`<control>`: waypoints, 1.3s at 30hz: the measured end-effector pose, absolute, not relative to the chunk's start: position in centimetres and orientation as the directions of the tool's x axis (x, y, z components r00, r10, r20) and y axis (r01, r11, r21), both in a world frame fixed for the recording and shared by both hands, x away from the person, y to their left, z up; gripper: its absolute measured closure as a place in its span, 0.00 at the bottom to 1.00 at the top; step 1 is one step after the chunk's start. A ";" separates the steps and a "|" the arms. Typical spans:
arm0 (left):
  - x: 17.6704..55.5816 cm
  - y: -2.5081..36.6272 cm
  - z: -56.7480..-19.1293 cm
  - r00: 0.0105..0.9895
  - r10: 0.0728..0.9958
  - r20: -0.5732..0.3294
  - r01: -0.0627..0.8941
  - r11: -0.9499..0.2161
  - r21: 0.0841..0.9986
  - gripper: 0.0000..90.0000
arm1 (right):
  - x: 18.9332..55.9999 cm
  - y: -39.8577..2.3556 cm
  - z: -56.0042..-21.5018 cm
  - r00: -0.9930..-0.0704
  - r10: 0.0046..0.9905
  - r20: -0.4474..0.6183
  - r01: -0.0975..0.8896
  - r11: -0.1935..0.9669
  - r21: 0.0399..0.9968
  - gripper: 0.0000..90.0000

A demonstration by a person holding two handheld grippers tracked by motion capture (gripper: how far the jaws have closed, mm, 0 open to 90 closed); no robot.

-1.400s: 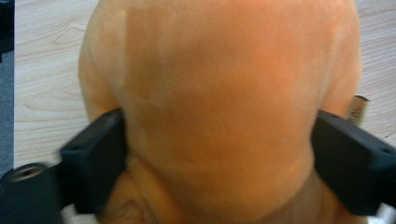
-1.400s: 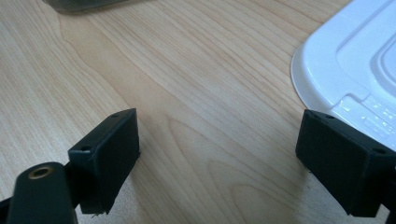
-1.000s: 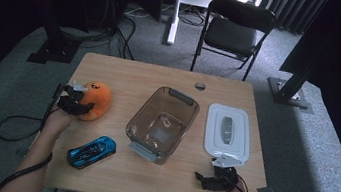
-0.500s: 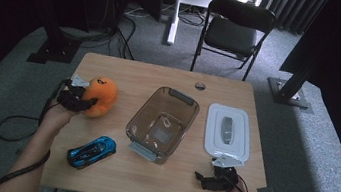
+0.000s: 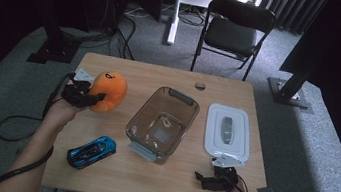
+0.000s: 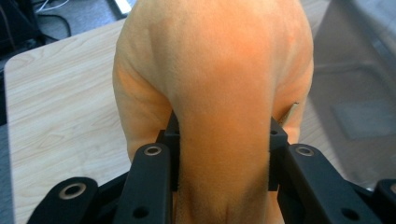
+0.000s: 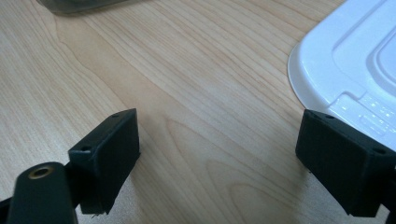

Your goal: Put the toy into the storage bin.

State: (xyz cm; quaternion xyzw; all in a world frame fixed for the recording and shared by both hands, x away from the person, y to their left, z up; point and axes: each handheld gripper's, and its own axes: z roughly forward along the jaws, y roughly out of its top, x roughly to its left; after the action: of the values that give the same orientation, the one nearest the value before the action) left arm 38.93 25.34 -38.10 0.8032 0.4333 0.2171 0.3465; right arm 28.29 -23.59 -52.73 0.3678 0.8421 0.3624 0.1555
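I have the left gripper (image 5: 88,98) clamped on the orange plush toy (image 5: 108,91); in the left gripper view its two black jaws press into a narrow fold of the toy (image 6: 219,93) from either side, the fabric bulging above the pads (image 6: 172,135); the plush sits over the left part of the table (image 5: 161,74), lifted clear of the wood as far as I can judge from the high view, with the hand (image 5: 60,111) beneath and behind it. Its long axis runs roughly from the gripper up and away toward the far edge of the table, leaning a little to the right; the rounded top with a small dark mark points to the far side; the pinched end faces me.

Just right of the toy lies the clear plastic container (image 5: 162,124), open, its long side slanting from near-left to far-right; the white lid (image 5: 226,131) lies flat beyond it, apart from it; the blue toy car (image 5: 91,151) sits near the front left edge, nose toward the container, well below the plush.

My right gripper (image 5: 211,180) rests low at the front right of the table, just short of the lid's near edge; in the right gripper view its jaws stand wide apart with bare wood (image 7: 196,116) between them, and the corner of the lid (image 7: 345,60) shows beside the right jaw; nothing is held there.
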 end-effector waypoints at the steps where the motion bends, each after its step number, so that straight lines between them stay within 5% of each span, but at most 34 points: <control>1: 38.8 25.2 -37.9 0.533 0.844 0.052 0.541 -0.388 0.746 0.74 | 28.3 -23.6 -52.7 -0.681 0.732 0.005 0.507 0.467 0.725 0.14; 39: 41.0 14.9 -32.7 0.688 0.725 0.036 0.454 -0.469 0.757 0.74 | 28.3 -23.6 -52.7 -0.680 0.733 0.005 0.506 0.465 0.726 0.15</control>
State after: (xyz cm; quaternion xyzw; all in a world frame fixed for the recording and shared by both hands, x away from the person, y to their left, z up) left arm 40.98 14.87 -32.66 0.8381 0.3517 0.1796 0.3764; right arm 28.28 -23.57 -52.74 0.3683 0.8415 0.3631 0.1562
